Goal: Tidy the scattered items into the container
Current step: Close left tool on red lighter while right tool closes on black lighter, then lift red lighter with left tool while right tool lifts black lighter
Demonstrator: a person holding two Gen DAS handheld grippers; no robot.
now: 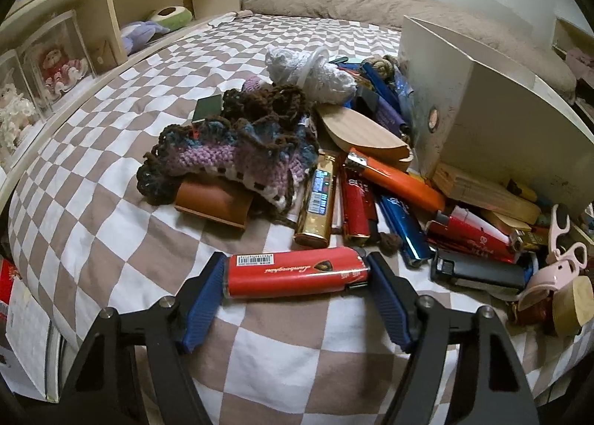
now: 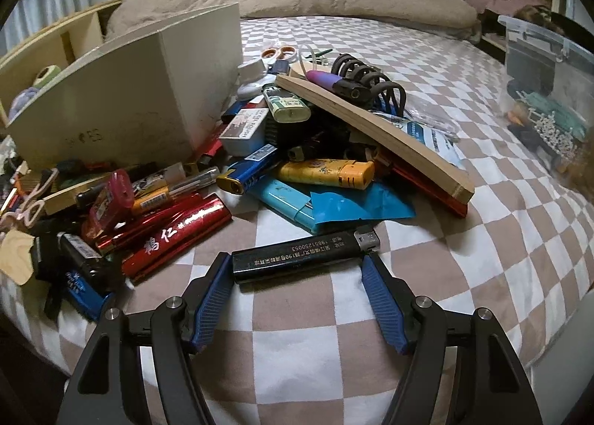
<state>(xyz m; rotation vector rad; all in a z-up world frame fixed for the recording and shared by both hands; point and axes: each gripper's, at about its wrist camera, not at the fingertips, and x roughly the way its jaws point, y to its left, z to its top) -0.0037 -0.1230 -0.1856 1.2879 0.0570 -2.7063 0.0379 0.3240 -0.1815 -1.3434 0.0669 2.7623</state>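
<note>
Two grippers work over one checked bedspread (image 1: 111, 224), where a cream container (image 1: 493, 109) stands open-topped amid a heap of lighters, wooden slats and crochet pieces (image 1: 237, 150). In the left wrist view the container lies ahead and to the right; in the right wrist view it lies ahead and to the left, so it sits between the hands, neither clearly nearer. The left gripper (image 1: 296, 276) spans a red lighter (image 1: 297, 273) lengthwise: its long axis runs across the jaws, one blue pad at each end, touching or nearly so, though a firm clamp cannot be confirmed. The right gripper (image 2: 297, 265) likewise brackets a black lighter (image 2: 302, 255) end to end; its left pad meets the butt, its right pad sits just below the metal cap. Both lighters rest on the bedspread, outside the container.
</note>
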